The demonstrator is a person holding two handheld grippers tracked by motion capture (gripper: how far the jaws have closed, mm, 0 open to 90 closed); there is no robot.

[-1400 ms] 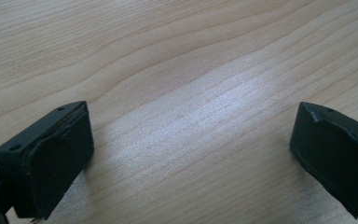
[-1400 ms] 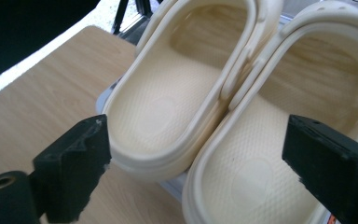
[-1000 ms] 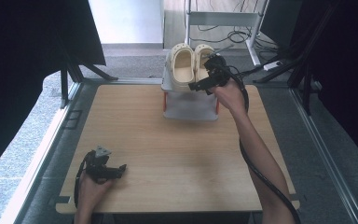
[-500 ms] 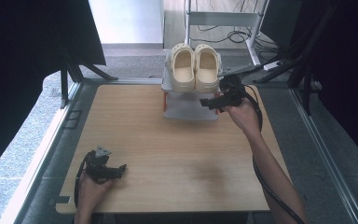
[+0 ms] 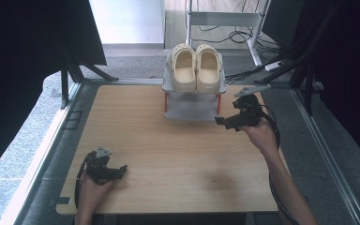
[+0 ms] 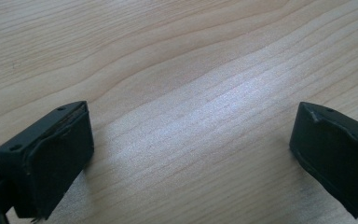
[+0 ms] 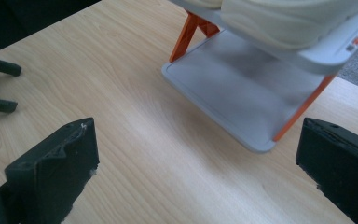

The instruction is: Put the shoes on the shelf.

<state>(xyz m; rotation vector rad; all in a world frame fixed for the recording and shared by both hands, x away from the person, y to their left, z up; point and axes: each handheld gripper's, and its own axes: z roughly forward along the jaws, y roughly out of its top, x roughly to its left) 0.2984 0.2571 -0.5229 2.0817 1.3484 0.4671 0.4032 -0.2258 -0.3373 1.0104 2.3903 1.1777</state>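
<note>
Pair of cream foam clogs [image 5: 196, 68] sits side by side on top tier of grey two-shelf rack with orange legs [image 5: 194, 108], table's 12 o'clock. My right gripper [image 5: 228, 121], jaws spread, empty, just beside rack at 3 o'clock; left gripper [image 5: 117, 169] spread, idle, 7 o'clock. Placement looks finished; lower shelf bare.

Soft daylight from the far side, sheen on the table [image 6: 223, 98], sharp focus.

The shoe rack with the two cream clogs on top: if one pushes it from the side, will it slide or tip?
The shoe rack probably slides: its flat grey base lies on smooth wood. It looks light, thin shelves on slim orange legs. The clogs rest loose on top and might shift.
</note>
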